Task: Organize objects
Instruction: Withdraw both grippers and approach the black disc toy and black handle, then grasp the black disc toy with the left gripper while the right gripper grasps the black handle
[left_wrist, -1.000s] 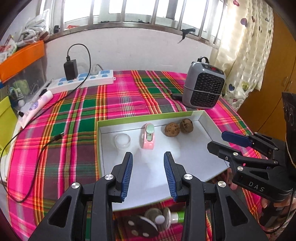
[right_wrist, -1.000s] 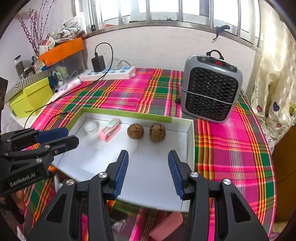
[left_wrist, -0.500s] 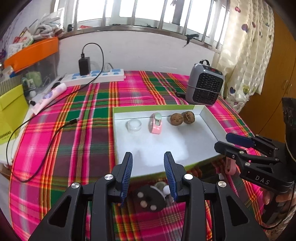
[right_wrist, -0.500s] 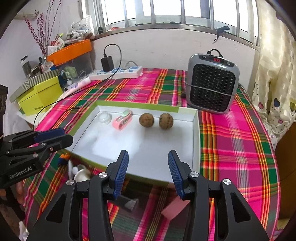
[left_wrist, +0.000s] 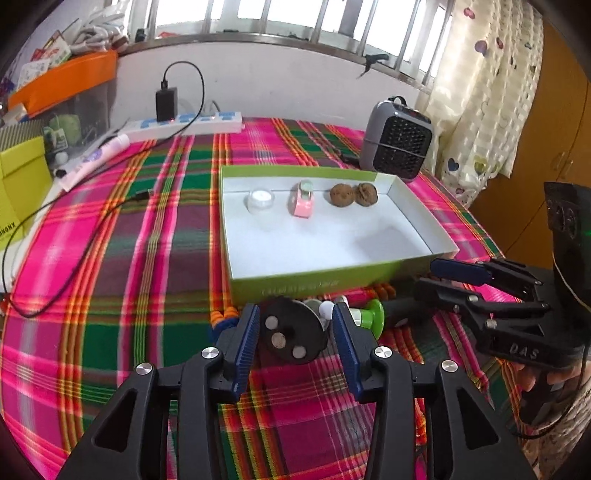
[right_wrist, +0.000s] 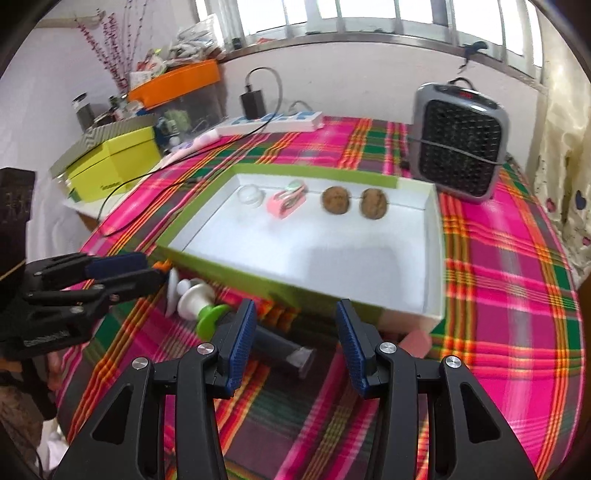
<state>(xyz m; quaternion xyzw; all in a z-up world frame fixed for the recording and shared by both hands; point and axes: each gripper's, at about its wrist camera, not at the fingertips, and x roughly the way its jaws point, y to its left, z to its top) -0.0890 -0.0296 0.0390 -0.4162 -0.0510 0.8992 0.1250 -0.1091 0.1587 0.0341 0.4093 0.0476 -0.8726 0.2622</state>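
Black disc (left_wrist: 291, 336): on the desk just before the green box (left_wrist: 306, 284); judged stiff, light, best taken across its rim.
Left gripper (left_wrist: 295, 349): jaws just widened, straddling it, not pressing.
Right gripper (right_wrist: 295, 345): jaws apart, empty, over a dark cylinder (right_wrist: 284, 350).

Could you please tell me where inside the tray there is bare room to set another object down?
The tray's whole near half is bare, from the row of objects to its front wall. The far edge is crowded: white cup, pink item, two walnuts.
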